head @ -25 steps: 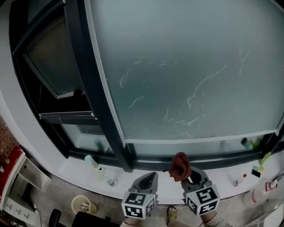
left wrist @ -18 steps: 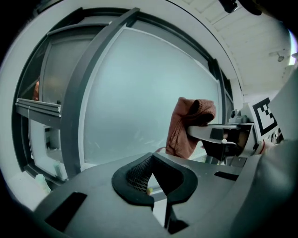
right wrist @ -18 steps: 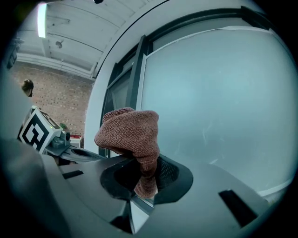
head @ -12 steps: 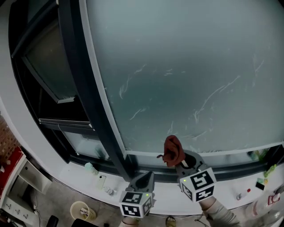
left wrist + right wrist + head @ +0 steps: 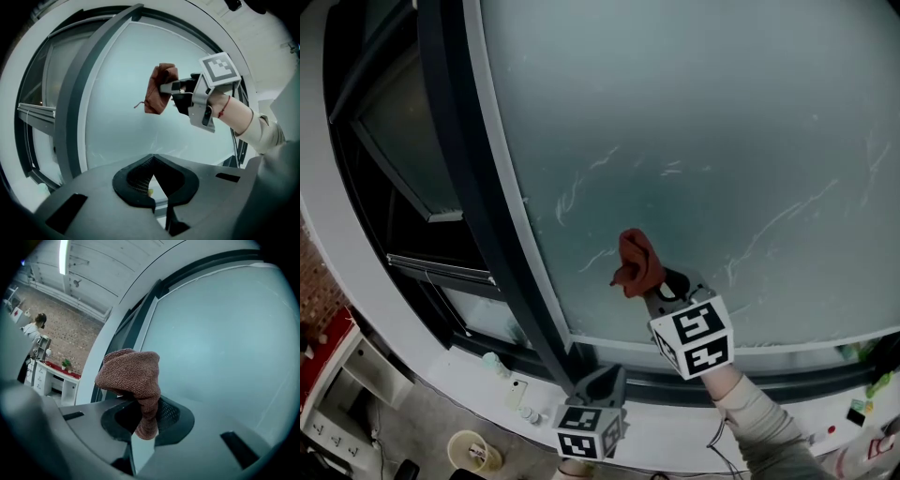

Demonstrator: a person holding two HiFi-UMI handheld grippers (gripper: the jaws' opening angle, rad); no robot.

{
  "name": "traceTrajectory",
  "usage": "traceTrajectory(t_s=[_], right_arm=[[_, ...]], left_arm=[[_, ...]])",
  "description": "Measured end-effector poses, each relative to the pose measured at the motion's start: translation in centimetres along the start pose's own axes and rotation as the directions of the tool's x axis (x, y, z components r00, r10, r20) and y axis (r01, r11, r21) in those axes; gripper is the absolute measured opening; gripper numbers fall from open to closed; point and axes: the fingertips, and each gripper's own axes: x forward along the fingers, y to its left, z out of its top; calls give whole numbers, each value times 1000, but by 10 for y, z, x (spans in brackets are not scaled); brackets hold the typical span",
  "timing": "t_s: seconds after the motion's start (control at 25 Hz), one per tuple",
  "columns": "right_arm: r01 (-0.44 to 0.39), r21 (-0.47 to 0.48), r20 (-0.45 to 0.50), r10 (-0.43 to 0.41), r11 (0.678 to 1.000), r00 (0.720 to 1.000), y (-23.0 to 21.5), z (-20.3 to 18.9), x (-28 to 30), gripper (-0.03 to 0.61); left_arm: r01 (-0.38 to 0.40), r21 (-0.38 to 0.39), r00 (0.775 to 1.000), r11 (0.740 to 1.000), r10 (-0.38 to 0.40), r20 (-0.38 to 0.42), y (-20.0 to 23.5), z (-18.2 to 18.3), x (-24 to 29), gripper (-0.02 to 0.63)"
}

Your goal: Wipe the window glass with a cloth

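Note:
A reddish-brown cloth (image 5: 637,263) is bunched in my right gripper (image 5: 659,289), which is shut on it and held up in front of the lower part of the large frosted window glass (image 5: 703,141). Up close, the cloth (image 5: 132,376) sticks up from between the jaws, with the glass (image 5: 225,338) just beyond; whether it touches the glass I cannot tell. White smears streak the pane. My left gripper (image 5: 602,383) hangs low by the sill, jaws together and holding nothing. From the left gripper view the cloth (image 5: 157,89) and right gripper (image 5: 176,89) show above.
A dark window frame post (image 5: 487,197) runs diagonally left of the pane, with an open side window (image 5: 403,150) beyond it. Small bottles (image 5: 494,364) and a phone-like item (image 5: 517,392) lie on the white sill (image 5: 469,384). A bucket (image 5: 473,454) stands on the floor below.
My right gripper has risen with the cloth from near the sill up onto the lower glass area, moving leftward. The left gripper stayed low by the sill.

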Motion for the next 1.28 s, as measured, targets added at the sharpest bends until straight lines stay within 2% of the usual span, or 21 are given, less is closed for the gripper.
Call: traceTrajectory(t_s=[0.36, 0.64, 0.96, 1.28], right_arm=[[-24, -39, 30, 25, 999, 999, -20, 37, 80, 48], [-28, -37, 33, 30, 999, 999, -22, 54, 120, 48], [-28, -32, 5, 29, 999, 1000, -22, 62, 141, 48], [13, -40, -23, -14, 999, 1000, -43, 55, 139, 48]], left_arm=[[-46, -28, 999, 999, 46, 2, 11, -1, 23, 5], [-78, -50, 997, 996, 79, 3, 21, -4, 31, 5], [-94, -57, 995, 994, 95, 24, 25, -1, 39, 5], [-82, -38, 996, 996, 83, 28, 20, 6, 48, 5]])
